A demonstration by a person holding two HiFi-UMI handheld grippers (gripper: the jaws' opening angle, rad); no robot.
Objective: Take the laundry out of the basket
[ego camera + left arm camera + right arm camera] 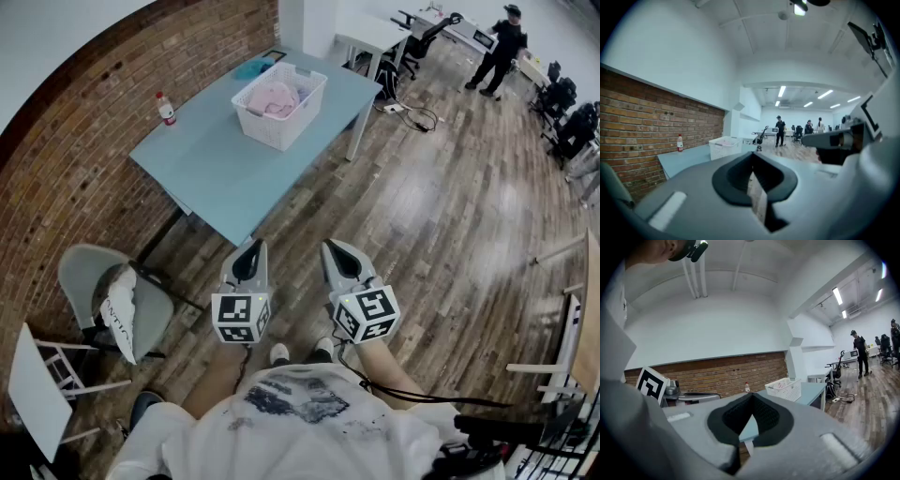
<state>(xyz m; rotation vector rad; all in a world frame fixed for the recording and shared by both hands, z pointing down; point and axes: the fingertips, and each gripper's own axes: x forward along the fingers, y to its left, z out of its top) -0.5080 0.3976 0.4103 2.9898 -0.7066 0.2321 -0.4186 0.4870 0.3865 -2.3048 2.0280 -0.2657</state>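
A white laundry basket [281, 103] stands on the far part of a light blue table [225, 169], with pink laundry [272, 97] piled inside. It also shows small and distant as the basket [724, 146] in the left gripper view and the basket [784, 388] in the right gripper view. Both grippers hover side by side close to my body, well short of the table's near corner. My left gripper [250, 248] [752, 157] is shut and holds nothing. My right gripper [336, 249] [751, 399] has its tips together and is likewise empty.
A red-capped bottle [166, 109] stands at the table's left edge by the brick wall [56, 178]. A grey chair [108, 286] with a white garment sits to my left. People [500, 47], desks and floor cables [417, 114] are at the far right.
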